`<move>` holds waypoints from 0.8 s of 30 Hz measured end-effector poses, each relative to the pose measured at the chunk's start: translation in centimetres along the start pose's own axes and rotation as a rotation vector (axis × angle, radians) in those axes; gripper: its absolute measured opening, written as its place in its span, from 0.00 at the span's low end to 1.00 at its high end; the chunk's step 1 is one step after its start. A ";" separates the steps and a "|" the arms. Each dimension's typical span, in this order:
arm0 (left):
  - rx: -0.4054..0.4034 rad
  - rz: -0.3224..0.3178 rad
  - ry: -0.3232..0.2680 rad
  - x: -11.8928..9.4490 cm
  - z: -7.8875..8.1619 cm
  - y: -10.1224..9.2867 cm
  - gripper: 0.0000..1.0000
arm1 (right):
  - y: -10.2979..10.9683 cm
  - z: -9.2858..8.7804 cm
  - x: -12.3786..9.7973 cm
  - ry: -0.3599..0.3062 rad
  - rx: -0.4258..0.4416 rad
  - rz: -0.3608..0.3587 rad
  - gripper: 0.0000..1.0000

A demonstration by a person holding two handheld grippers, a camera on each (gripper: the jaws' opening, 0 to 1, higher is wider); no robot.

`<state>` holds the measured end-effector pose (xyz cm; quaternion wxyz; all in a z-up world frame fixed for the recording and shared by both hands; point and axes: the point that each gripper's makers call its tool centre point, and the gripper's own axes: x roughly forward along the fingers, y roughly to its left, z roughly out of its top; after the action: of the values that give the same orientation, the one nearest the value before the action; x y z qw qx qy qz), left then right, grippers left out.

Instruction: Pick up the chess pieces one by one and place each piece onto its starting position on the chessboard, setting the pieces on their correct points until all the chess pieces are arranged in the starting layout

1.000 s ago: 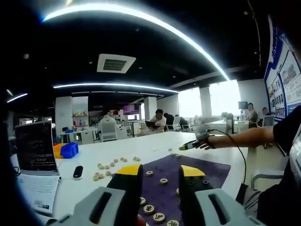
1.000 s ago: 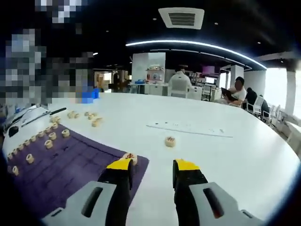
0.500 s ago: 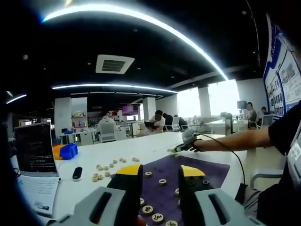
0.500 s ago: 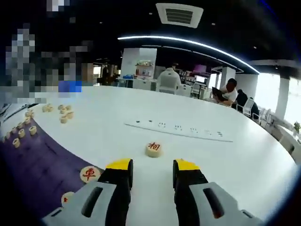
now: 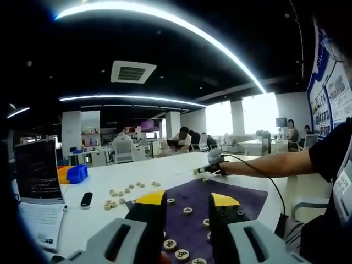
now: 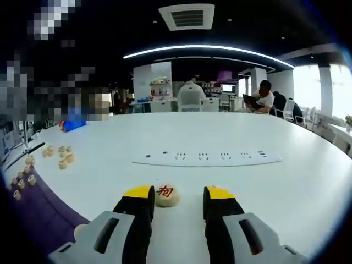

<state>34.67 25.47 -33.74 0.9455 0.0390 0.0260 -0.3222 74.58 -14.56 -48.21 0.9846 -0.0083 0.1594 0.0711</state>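
In the right gripper view, a round pale chess piece (image 6: 166, 195) with a red character lies flat on the white table (image 6: 286, 187). My right gripper (image 6: 179, 193) is open around it, the piece sitting nearer the left jaw. The purple chessboard mat (image 6: 38, 206) lies to the left with several pieces (image 6: 22, 179) along its edge. In the left gripper view, my left gripper (image 5: 187, 201) is open above the purple mat (image 5: 242, 192), which carries several pieces (image 5: 188, 210). The right gripper (image 5: 208, 168) reaches past the mat's far edge, held on a person's arm (image 5: 269, 164).
Several loose pieces (image 5: 118, 195) lie on the table left of the mat; the same cluster (image 6: 60, 157) appears beyond the mat's end. A laptop (image 5: 36, 176), a black device (image 5: 84, 199) and a blue bin (image 5: 77, 173) stand at the left. A recessed socket strip (image 6: 209, 158) crosses the table ahead.
My right gripper has moved forward past the mat's corner to the lone piece, which now lies between its jaws. The left gripper has hardly moved.
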 end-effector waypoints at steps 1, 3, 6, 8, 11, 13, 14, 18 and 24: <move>-0.001 0.000 0.001 0.0 0.0 0.0 0.32 | 0.2 0.0 0.1 -0.002 -0.009 0.005 0.37; 0.000 -0.001 0.002 0.1 -0.1 -0.1 0.32 | 0.3 -0.6 0.2 0.028 -0.071 0.006 0.36; 0.000 0.000 0.003 0.1 -0.1 -0.1 0.32 | 0.5 -0.6 0.2 0.021 -0.064 0.006 0.35; -0.001 0.001 0.004 0.1 -0.1 0.0 0.32 | 0.4 -0.6 0.2 0.022 -0.064 0.002 0.33; -0.002 0.002 0.006 0.2 -0.2 0.0 0.32 | 0.1 -0.5 0.4 0.025 -0.065 0.001 0.26; -0.003 0.001 0.006 0.2 -0.3 -0.1 0.32 | 0.0 -0.5 0.4 0.027 -0.068 0.001 0.20; -0.003 0.001 0.006 0.2 -0.3 -0.1 0.32 | 0.0 -0.5 0.5 0.028 -0.069 0.001 0.14; -0.004 0.006 0.005 0.1 -0.3 0.1 0.32 | 0.4 -0.5 -0.2 0.023 -0.058 0.012 0.10; -0.005 0.008 0.002 0.0 -0.1 0.3 0.32 | 1.0 -0.1 -1.1 0.013 -0.038 0.046 0.10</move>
<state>34.85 25.72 -33.86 0.9469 0.0370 0.0278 -0.3182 73.34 -13.72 -47.94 0.9814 -0.0237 0.1645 0.0964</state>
